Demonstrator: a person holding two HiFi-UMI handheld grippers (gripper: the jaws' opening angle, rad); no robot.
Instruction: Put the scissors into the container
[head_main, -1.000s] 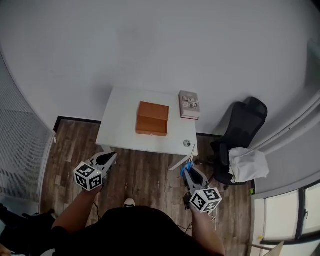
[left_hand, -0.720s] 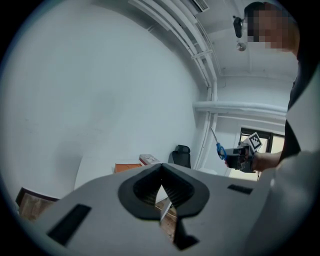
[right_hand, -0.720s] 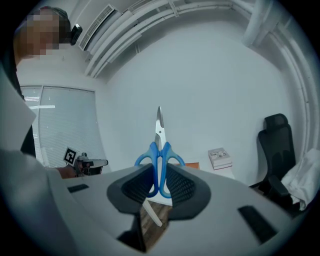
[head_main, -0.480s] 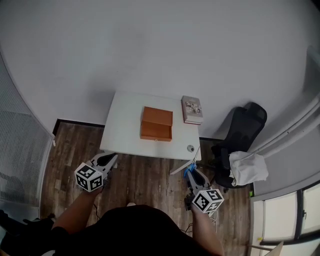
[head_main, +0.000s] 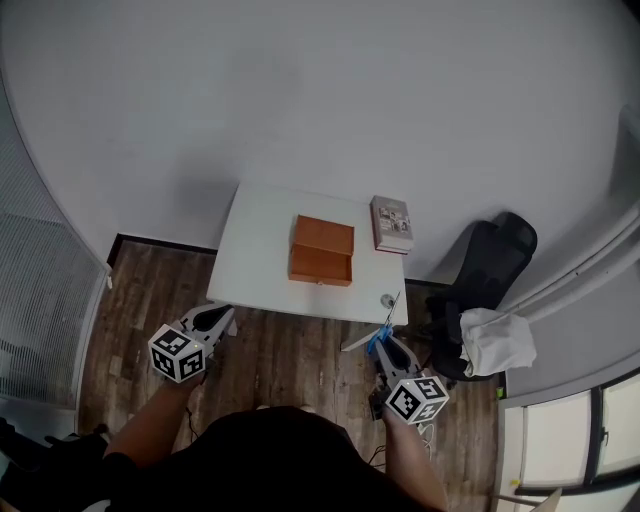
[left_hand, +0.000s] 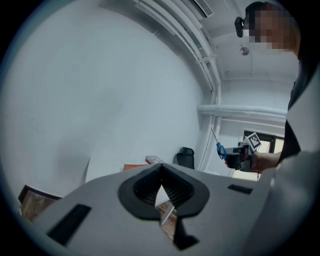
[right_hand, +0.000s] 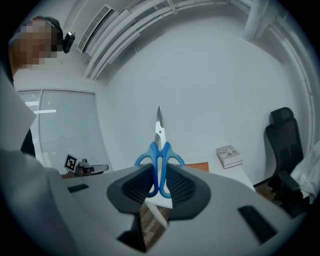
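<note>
Blue-handled scissors (right_hand: 159, 154) stand upright between the jaws of my right gripper (right_hand: 159, 176), which is shut on their handles, blades pointing up. In the head view the scissors (head_main: 380, 337) and right gripper (head_main: 386, 351) hover over the floor just off the near right corner of the white table (head_main: 260, 250). The container, an orange-brown open box (head_main: 322, 251), sits mid-table, also visible as an orange box (right_hand: 199, 166) beyond the scissors. My left gripper (head_main: 220, 315) is shut and empty, below the table's near left corner; its jaws (left_hand: 161, 176) hold nothing.
A book (head_main: 392, 223) lies at the table's far right, and a small round object (head_main: 387, 299) near its front right corner. A black office chair (head_main: 492, 268) with a white cloth (head_main: 497, 340) stands right of the table. Wood floor (head_main: 290, 345) lies between me and the table.
The table and box have shifted slightly right and up in the head view. Both grippers stay almost where they were, the right one still gripping the scissors.
</note>
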